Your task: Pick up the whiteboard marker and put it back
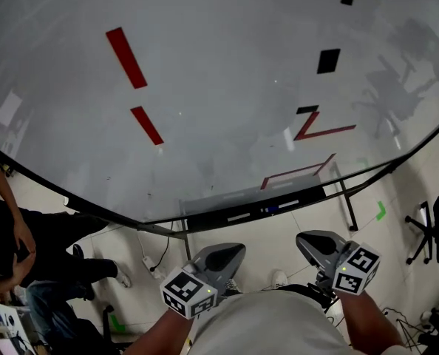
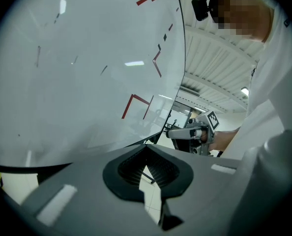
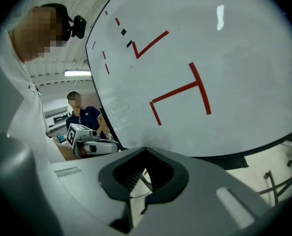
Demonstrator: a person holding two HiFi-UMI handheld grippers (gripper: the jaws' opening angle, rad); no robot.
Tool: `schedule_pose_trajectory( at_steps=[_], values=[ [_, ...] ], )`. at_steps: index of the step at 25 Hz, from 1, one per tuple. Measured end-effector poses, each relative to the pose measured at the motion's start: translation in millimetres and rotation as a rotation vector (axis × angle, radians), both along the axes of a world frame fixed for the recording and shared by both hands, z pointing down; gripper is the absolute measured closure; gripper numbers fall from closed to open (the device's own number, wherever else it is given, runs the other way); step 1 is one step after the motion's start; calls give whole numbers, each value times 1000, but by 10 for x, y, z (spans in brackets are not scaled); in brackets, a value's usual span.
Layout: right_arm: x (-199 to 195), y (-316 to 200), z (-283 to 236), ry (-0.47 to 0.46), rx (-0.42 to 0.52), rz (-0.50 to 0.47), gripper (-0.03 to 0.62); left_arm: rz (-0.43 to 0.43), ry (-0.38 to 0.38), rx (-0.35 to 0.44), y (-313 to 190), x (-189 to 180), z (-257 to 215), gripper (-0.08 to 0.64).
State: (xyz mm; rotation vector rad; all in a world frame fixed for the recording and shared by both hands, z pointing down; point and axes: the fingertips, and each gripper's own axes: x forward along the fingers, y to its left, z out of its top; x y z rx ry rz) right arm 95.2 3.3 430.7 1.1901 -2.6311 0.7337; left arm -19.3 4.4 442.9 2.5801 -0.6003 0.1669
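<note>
Though it is too small to tell for sure, the whiteboard marker [image 1: 271, 208] seems to be the short blue piece lying in the dark tray [image 1: 205, 222] along the lower edge of the whiteboard [image 1: 219, 65]. Two pale bars lie in the tray with it, one on each side. No print on any of them can be read.

The board carries no words, only strips and shapes:
- two slanted red bars [image 1: 126, 58] at the left
- one red bar at the top right edge, with a black piece touching its lower end
- one black square [image 1: 328, 61] below that
- one red tick-like angle [image 1: 319, 129] with a small black piece at its top
- one red bracket shape [image 1: 297, 172] just above the tray

The left hand-held gripper [image 1: 228, 254] is held low, close to the person's body and well apart from the tray. Its jaws are pressed together at the tips with nothing between them. The right hand-held gripper [image 1: 314, 241] is the same, closed and empty. Each bears one cube of black-and-white square markers, without lettering.

On the floor are two green tape marks [image 1: 380, 211], one on the right and one on the left. One office chair [image 1: 426, 228] stands at the right. One other person [image 1: 27, 257] in dark clothing is at the left.
</note>
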Motion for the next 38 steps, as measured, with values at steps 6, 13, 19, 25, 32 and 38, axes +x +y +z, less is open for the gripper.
schedule_pose_trajectory(
  at_steps=[6,13,19,25,32,38],
  values=[
    [157,178,-13,3,18,-117,591,-104,2,4,254,269,-63,543],
    [439,518,1,-32,1,-232,591,-220,-9,2,630,660,-104,543],
    [522,807,67,-40,7,-322,592,-265,-35,-16,955,907,-35,543],
    [558,878,-33,-45,30,-302,591,-252,-44,-23,1048,902,-14,543],
    [358,871,-46,-59,23,-225,592,-194,-48,12,984,653,-159,543],
    [186,948,-29,-63,21,-171,591,-142,-60,7,1062,482,-112,543]
  ],
)
